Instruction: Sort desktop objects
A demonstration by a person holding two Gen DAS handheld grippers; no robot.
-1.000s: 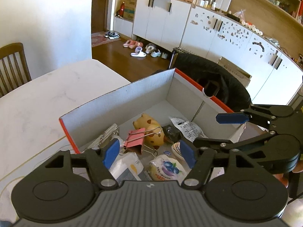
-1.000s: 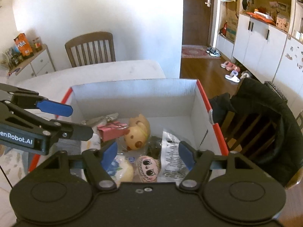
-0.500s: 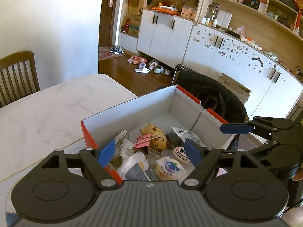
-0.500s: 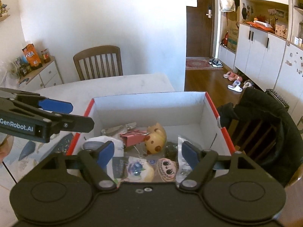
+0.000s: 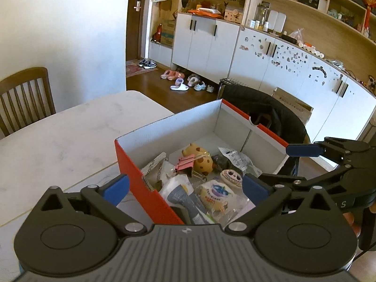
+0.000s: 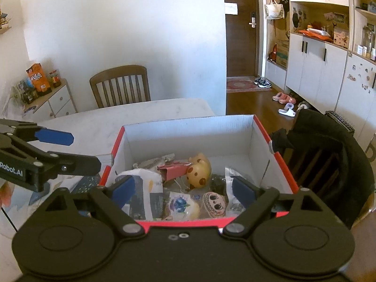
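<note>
The red cardboard box [image 6: 279, 157] sits on the white worktop [image 5: 70, 136], filled with sorted items: a pink binder clip [image 6: 174, 169], a spotted yellow toy [image 6: 198, 170], and a blueberry snack packet [image 6: 182, 204] at 6 o'clock. Left gripper [image 5: 185, 185] is spread wide, holding nothing. Right gripper [image 6: 181, 188] is likewise wide and empty above the box.

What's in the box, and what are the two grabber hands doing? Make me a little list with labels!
container: red and white cardboard box on a pale table
toys inside: spotted yellow toy; small cartoon face
clip: pink binder clip, touching the spotted yellow toy
packets: blueberry snack packet; white pouch
left gripper: open, empty, over the box's near corner
right gripper: open, empty, above the box's near edge
</note>
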